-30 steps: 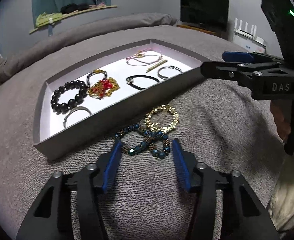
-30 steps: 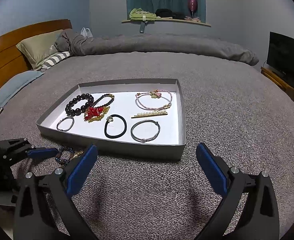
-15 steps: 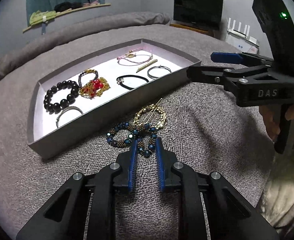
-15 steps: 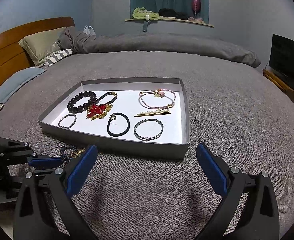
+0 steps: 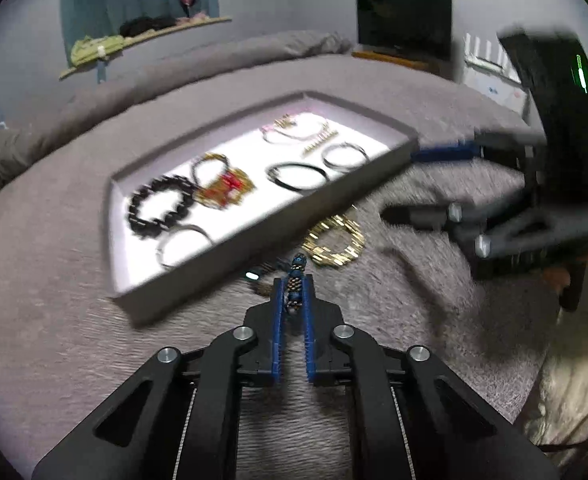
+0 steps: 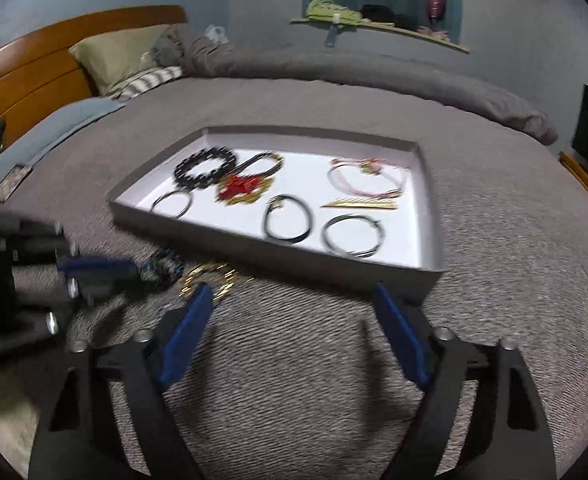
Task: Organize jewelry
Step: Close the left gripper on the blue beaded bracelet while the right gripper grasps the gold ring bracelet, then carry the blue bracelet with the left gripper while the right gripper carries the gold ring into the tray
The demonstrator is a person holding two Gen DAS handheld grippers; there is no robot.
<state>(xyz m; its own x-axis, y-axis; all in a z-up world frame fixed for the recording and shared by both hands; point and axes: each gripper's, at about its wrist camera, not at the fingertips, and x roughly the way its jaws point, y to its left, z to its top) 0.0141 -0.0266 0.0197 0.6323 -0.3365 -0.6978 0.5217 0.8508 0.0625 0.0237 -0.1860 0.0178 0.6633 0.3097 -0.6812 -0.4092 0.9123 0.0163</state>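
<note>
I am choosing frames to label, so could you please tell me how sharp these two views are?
Left wrist: motion blur smears the tray and the right gripper, while its own fingers stay sharp. Right wrist: milder blur on the tray; the left gripper is smeared. Both show fisheye bending.
</note>
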